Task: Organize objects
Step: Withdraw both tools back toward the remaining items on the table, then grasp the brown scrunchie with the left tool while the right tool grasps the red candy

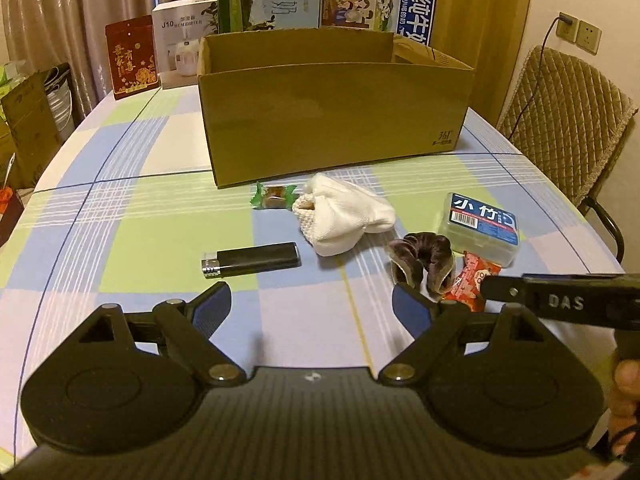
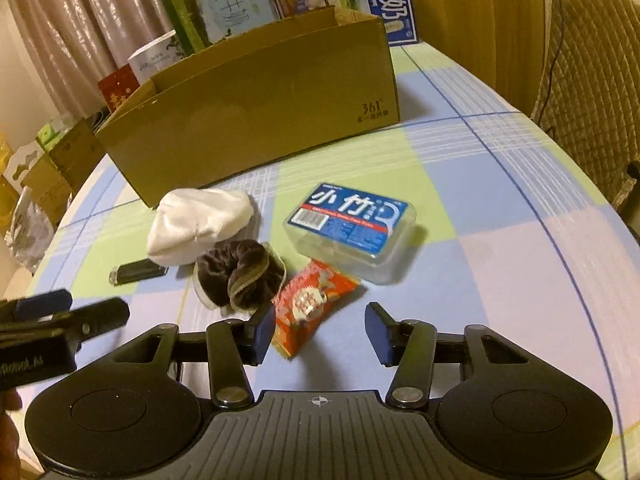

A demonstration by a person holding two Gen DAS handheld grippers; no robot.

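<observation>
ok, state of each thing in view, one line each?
cardboard box: open top, upright
lighter: lying flat
white sock: bunched, loose
scrunchie: on table, touching the snack packet
snack packet: sealed, flat
floss pick box: lid shut
candy: wrapped
left gripper: open
right gripper: open

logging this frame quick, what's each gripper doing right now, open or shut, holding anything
Left gripper: open, holding nothing, above bare tablecloth.
Right gripper: open, holding nothing, red snack packet just ahead of it.
</observation>
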